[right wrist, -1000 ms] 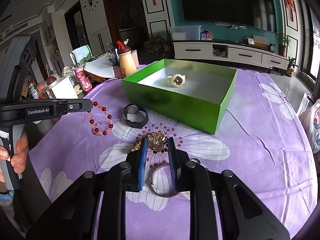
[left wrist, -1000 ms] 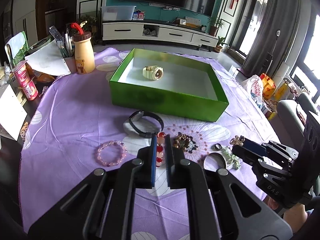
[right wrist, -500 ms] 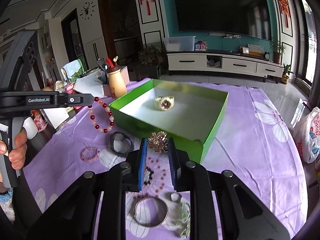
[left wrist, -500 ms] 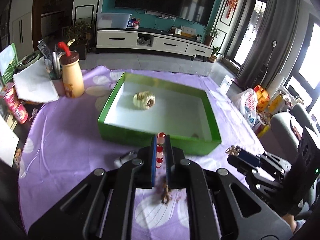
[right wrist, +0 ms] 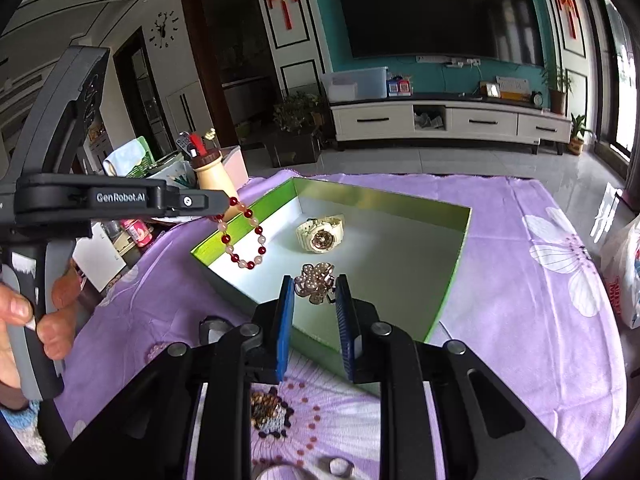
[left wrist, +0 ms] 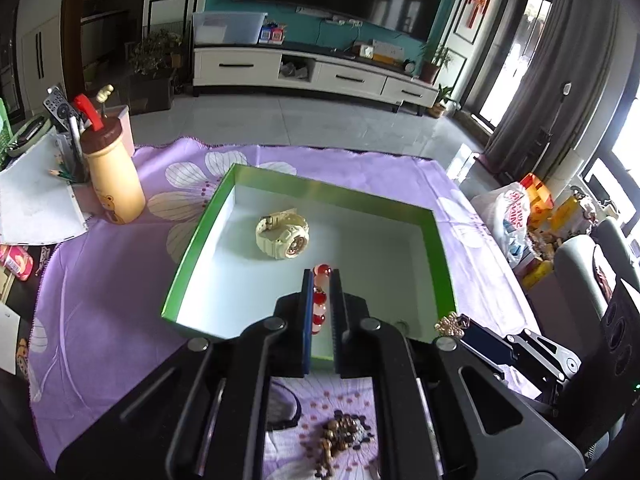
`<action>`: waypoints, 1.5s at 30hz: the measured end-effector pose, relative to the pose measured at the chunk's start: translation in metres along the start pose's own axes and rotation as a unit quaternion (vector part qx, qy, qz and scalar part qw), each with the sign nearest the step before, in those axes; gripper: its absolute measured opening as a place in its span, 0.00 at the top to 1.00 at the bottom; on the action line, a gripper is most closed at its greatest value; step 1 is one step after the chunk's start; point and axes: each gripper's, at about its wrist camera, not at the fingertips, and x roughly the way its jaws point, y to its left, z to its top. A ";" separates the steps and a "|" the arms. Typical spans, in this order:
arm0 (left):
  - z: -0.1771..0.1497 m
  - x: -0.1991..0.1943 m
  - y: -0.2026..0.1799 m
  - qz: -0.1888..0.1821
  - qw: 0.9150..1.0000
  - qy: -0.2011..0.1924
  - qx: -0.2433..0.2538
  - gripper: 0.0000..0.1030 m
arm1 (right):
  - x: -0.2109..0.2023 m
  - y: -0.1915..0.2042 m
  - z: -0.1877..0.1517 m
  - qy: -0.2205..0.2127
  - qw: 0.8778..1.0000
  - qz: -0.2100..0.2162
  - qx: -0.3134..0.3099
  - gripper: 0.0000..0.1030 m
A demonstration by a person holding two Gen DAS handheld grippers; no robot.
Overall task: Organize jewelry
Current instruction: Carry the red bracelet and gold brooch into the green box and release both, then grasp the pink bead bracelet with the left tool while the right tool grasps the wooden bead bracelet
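The left gripper (left wrist: 321,280) is pinching the bead bracelet (right wrist: 241,235), which is hanging limp and light above the green box (left wrist: 200,240). The right gripper (right wrist: 314,290) is holding the brooch (right wrist: 315,287), small and snag-prone, between half-closed fingers. At twelve o'clock, the watch (left wrist: 283,236) is lying inside.

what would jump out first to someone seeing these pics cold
The bright green box in the middle of the purple flowered cloth, with a cream watch lying inside. Then the two loads held above it: the left gripper pinches a red and pink bead bracelet that dangles over the box's near left corner, and the right gripper carries a gold cluster ornament over its floor.
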 end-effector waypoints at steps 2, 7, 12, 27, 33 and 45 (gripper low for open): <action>0.002 0.012 0.001 0.004 1.000 0.010 -0.001 0.93 | 0.012 -0.005 0.003 0.010 1.000 -0.001 0.008 0.80; 0.002 0.039 0.005 0.015 0.999 0.033 -0.002 0.93 | 0.035 -0.010 0.006 0.032 0.999 -0.006 0.017 0.80; 0.000 0.056 0.007 0.018 0.999 0.046 -0.005 0.93 | 0.053 -0.015 0.009 0.050 0.998 -0.011 0.027 0.80; -0.002 0.078 0.016 0.031 0.997 0.065 -0.010 0.92 | 0.077 -0.020 0.009 0.072 0.996 -0.029 0.033 0.79; -0.003 0.064 0.019 0.030 0.998 0.051 -0.016 0.50 | 0.070 -0.023 0.006 0.063 0.996 -0.031 0.047 0.72; -0.032 -0.020 0.050 0.067 0.998 0.002 -0.017 0.14 | -0.005 -0.014 -0.008 0.014 0.999 -0.017 0.047 0.49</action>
